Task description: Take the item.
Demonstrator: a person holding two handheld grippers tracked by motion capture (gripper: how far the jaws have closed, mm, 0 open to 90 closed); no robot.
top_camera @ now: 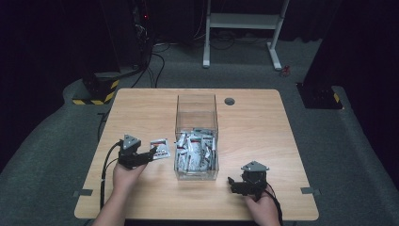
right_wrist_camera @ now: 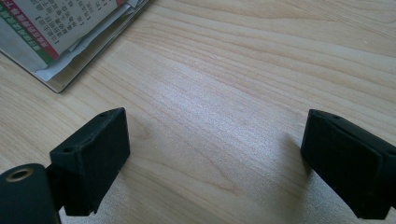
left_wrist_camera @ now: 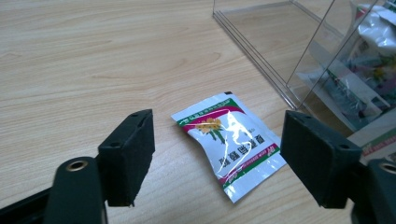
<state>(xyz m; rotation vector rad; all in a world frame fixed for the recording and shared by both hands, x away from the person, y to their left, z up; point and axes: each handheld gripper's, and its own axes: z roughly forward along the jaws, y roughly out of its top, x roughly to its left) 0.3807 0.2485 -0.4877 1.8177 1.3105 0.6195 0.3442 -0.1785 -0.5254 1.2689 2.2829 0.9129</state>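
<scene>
A: What do I have on the tabletop (top_camera: 254,113), biggest first?

B: I see a light wood tabletop. A clear box (top_camera: 196,136) sits mid-tabletop, open at the top, with a heap of sachets (top_camera: 195,151) piled in its near half.

A: Left side?

B: I have the left tool (top_camera: 149,154) just left of the box, resting low over the wood and pointing toward it. Its jaws stand wide apart. One sachet (left_wrist_camera: 229,143) lies flat on the tabletop ahead of them, between the two pads in the left gripper view, neither pad touching it. It's white with red and green bands and a yellow flower print. Same sachet in the high view (top_camera: 160,148), just beside the box's left wall, outside it.

A: Right side?

B: I see the right tool (top_camera: 231,182) near the box's front right corner, on bare wood. Its jaws are wide too, with nothing between them. The box corner with printed sachets (right_wrist_camera: 51,32) sits at the upper left of the right gripper view.
</scene>
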